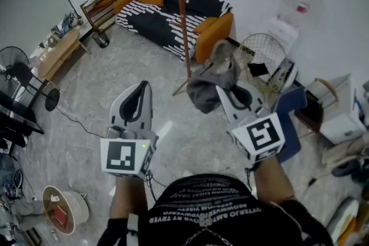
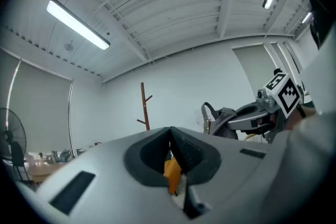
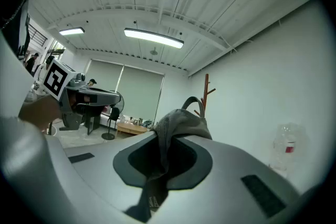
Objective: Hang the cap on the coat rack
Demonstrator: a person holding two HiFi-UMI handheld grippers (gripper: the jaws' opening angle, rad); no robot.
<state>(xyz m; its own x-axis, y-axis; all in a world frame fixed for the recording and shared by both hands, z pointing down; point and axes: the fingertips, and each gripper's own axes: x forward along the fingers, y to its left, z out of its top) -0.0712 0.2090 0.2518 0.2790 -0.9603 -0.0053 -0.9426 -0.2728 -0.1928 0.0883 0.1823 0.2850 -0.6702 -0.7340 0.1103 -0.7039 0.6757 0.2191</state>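
A grey cap hangs crumpled from my right gripper, whose jaws are shut on its fabric. In the right gripper view the cap bunches over the jaw tips with its strap arching upward. The coat rack, a thin brown pole with short pegs, stands on the floor just beyond the cap, in front of the sofa. It is also in the left gripper view as the coat rack and in the right gripper view as the coat rack. My left gripper is held to the left, shut and empty.
A striped sofa with orange cushions lines the far wall. A wire basket and a water dispenser stand at the right. At the left are a floor fan and a wooden table. A round tub lies near my left foot.
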